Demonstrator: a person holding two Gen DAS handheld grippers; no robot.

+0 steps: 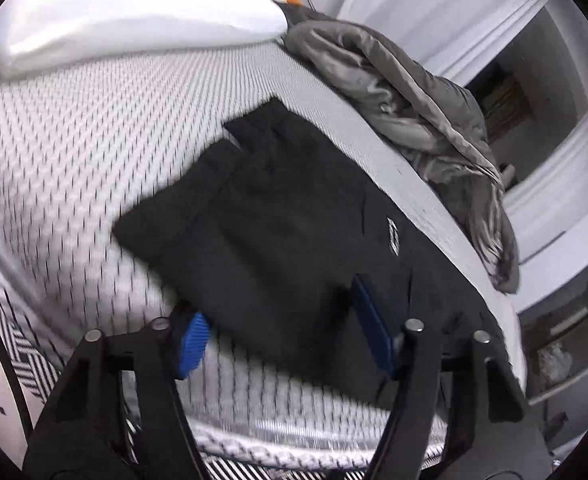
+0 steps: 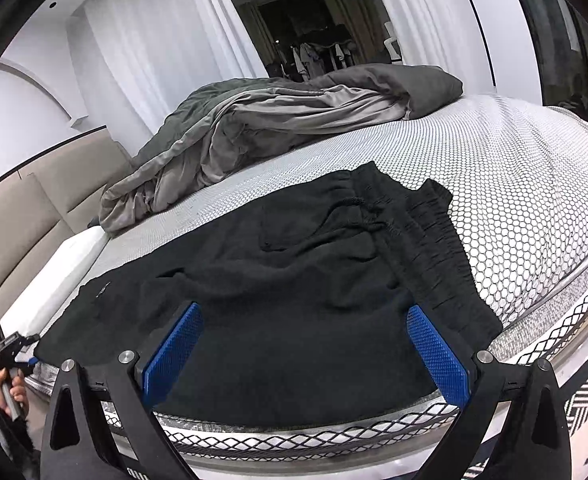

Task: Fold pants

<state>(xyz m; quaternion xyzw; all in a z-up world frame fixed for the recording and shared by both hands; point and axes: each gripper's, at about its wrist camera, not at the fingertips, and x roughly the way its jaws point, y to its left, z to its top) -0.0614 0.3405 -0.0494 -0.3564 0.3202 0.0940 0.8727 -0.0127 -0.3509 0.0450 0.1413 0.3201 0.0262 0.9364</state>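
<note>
**me:** Pants [image 2: 294, 280] are the black heap across the middle of the right wrist view, lying on the mattress [image 2: 514, 184] near its front edge. My right gripper [image 2: 306, 354] sits low at the bottom of the frame, fingers wide apart, nothing between them, blue pads [image 2: 438, 352] hanging over the near hem of the fabric.

**other guy:** and the left one?

**me:** Left gripper [image 1: 281, 340] is also spread and holding nothing. In its own view it points across the pants [image 1: 285, 216] from the bottom of the frame, one pad [image 1: 193, 346] over bare mattress, the other over dark cloth. Can't tell if either pad touches. You can also spot it at the lower left edge of the right view, a hand [image 2: 7, 390] wrapped around its handle, sitting just beside the far end of the pants.

**other guy:** what's the fabric like?

**me:** Soft, fleecy, matte black, rumpled in the middle. Gathered elastic waistband [image 2: 426, 232] toward the right of the right view, small white logo [image 1: 392, 236] right of centre in the left view. The mattress has a white honeycomb mesh cover. Crumpled grey duvet [image 2: 253, 128] sits behind the pants, upper middle, and a smooth white pillow [image 1: 125, 12] fills the upper left of the left view.
</note>
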